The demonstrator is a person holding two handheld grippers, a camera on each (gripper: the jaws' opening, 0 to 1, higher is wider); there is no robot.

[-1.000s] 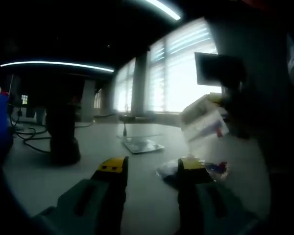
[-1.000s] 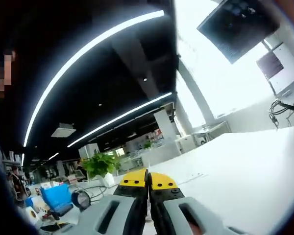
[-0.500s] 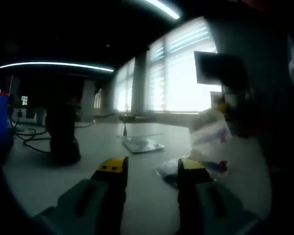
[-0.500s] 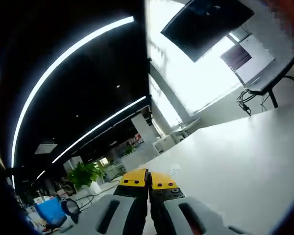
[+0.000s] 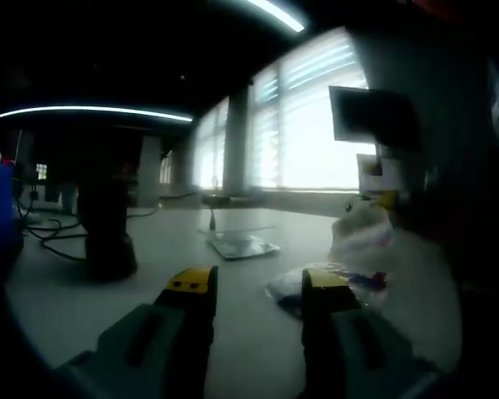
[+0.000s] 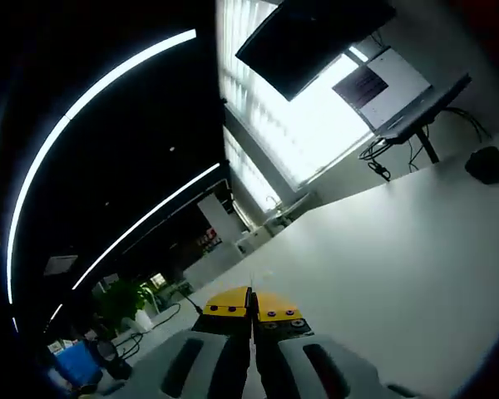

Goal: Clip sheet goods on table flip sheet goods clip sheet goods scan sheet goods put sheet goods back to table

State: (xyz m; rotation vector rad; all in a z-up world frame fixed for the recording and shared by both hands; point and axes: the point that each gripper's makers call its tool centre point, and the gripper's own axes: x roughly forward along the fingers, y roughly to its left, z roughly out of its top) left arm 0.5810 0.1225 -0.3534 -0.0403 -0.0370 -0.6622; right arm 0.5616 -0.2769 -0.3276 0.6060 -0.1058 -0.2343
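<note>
My left gripper [image 5: 258,287] rests low over the white table [image 5: 150,283], jaws open and nothing between them. A clear packet with red and blue print [image 5: 358,283] lies flat just past its right jaw. Above that hangs a white printed packet [image 5: 362,237], held from the top by the right gripper [image 5: 385,199], which comes in from the right. In the right gripper view my right gripper [image 6: 251,306] is shut, and a thin edge of the packet [image 6: 251,287] sticks up between the yellow tips.
A flat silvery sheet [image 5: 243,246] lies mid-table and a dark cylindrical stand [image 5: 106,237] rises at the left with cables. A wall monitor [image 5: 370,116] hangs by bright windows. A laptop on a stand [image 6: 399,91] and a small black object [image 6: 489,162] sit on the white table [image 6: 382,249].
The held white packet has moved right and down, toward the packet lying on the table. The right gripper view has swung and tilted. The left gripper has stayed put.
</note>
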